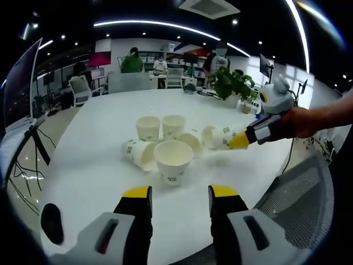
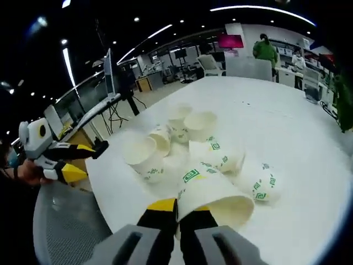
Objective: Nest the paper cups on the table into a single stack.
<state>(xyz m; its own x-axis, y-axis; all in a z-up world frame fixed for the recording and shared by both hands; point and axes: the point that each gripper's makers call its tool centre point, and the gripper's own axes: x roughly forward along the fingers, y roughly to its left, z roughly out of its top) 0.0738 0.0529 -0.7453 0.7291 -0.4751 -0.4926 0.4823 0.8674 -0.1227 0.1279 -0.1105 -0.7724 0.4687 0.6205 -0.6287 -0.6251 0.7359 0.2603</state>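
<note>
Cups (image 1: 165, 144) sit clustered on the white table (image 1: 99, 165); the right gripper (image 2: 177, 211) pinches one tipped cup (image 2: 212, 194), while the left gripper (image 1: 180, 194) hovers spread.

A potted plant (image 1: 234, 84) stands at the worktop's (image 1: 99, 149) far edge; a mesh chair (image 1: 300, 193) sits beside its near edge.

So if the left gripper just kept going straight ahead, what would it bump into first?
Probably the upright paper cup nearest the left gripper, standing on the white table just beyond its open jaws; depth is hard to judge.
</note>
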